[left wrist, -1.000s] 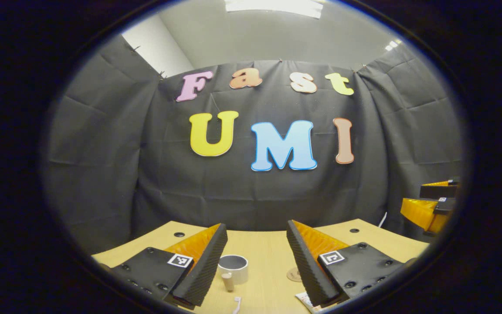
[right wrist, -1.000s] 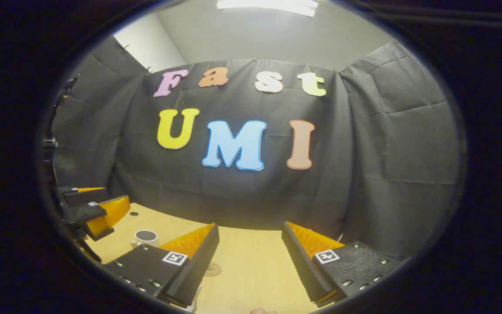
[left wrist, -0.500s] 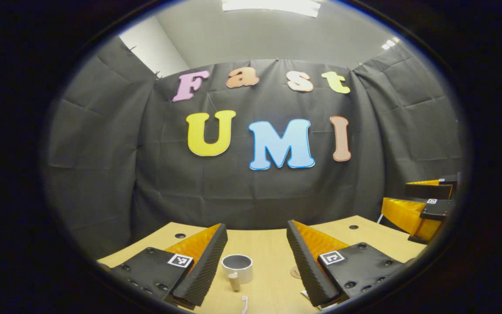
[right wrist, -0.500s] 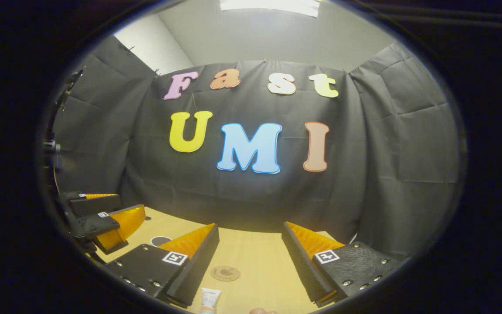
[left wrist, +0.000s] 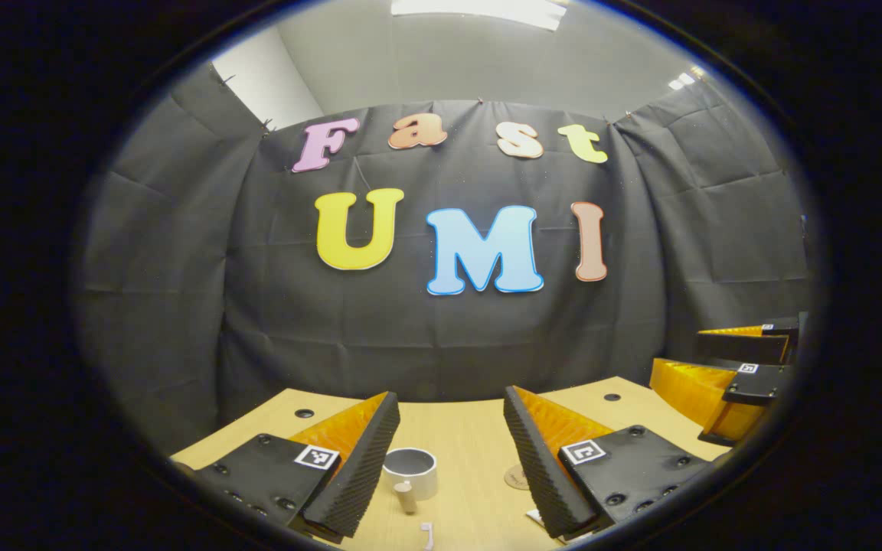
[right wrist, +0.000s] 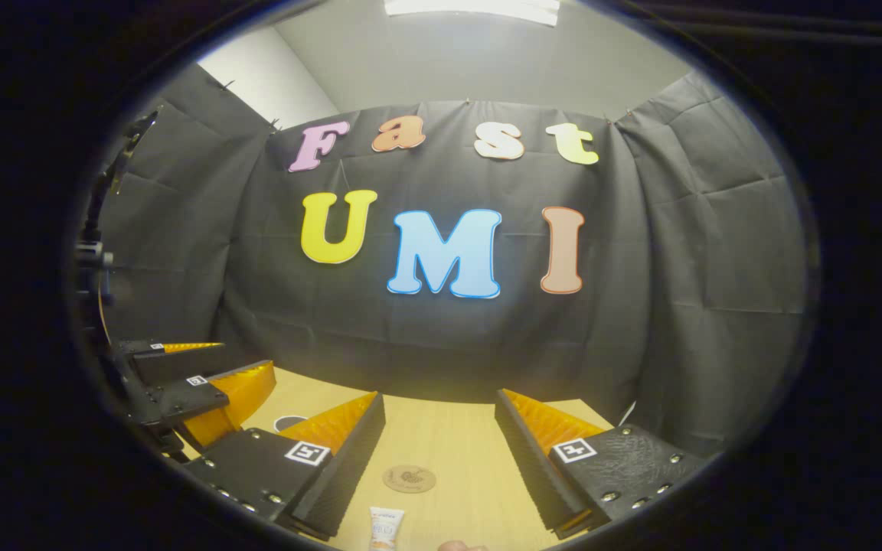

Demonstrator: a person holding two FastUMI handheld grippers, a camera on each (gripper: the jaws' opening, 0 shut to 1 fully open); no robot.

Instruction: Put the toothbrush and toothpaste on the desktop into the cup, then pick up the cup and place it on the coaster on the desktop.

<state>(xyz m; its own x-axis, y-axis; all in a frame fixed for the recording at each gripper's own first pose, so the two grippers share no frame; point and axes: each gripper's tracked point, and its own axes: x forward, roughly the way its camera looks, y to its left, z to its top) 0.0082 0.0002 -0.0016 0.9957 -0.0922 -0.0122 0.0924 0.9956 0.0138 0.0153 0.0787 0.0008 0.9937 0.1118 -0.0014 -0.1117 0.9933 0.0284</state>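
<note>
Cup [left wrist: 410, 473], white, upright on the surface [left wrist: 472, 451], framed between the spread, empty fingers of the left hand-held gripper [left wrist: 449, 459]; toothbrush [left wrist: 427, 533] lying just nearer. Coaster [right wrist: 409, 479] and toothpaste [right wrist: 385, 528] lie apart on the surface ahead of the right hand-held gripper [right wrist: 438, 459], likewise spread and empty. Step, judged: opening approach, nothing yet collected; next move calls for dipping a gripper onto toothbrush or toothpaste. Against half a second ago: toothpaste shows more fully, coaster sits slightly higher in the right gripper view.
</note>
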